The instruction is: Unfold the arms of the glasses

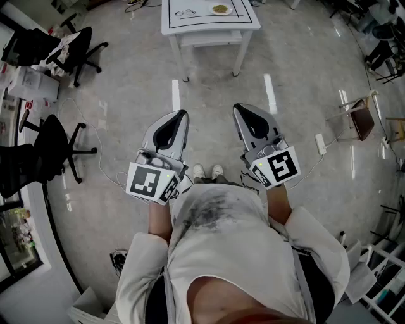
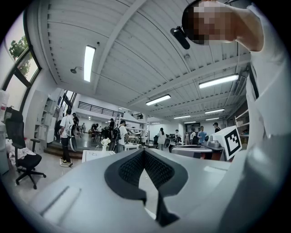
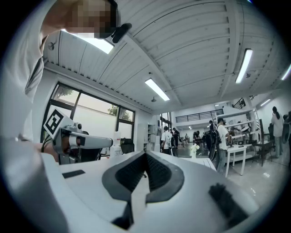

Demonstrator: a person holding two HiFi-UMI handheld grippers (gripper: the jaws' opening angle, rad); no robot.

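1. The white table stands at the far edge of the head view, on a grey polished floor. A thin black line frames its top.
2. The glasses lie on the left part of that table top. They are too small in the view to tell whether their arms are folded.
3. A small round yellowish thing lies on the same top, just right of the glasses and apart from them.
4. The left gripper is held low in front of the person's chest, well short of the table, with its tip aimed toward the table's left leg. In the left gripper view its jaws are pressed together at the tips, with nothing between them.
5. The right gripper is held beside it, equally far from the table and angled toward the table's right leg. Its jaws also meet at the tips and carry nothing.
6. Neither gripper touches the glasses or the table.
7. The person's shoes show between the two grippers, on the floor on the near side of the table.
8. Black office chairs stand well to the left of the table, and a brown chair stands well to its right.
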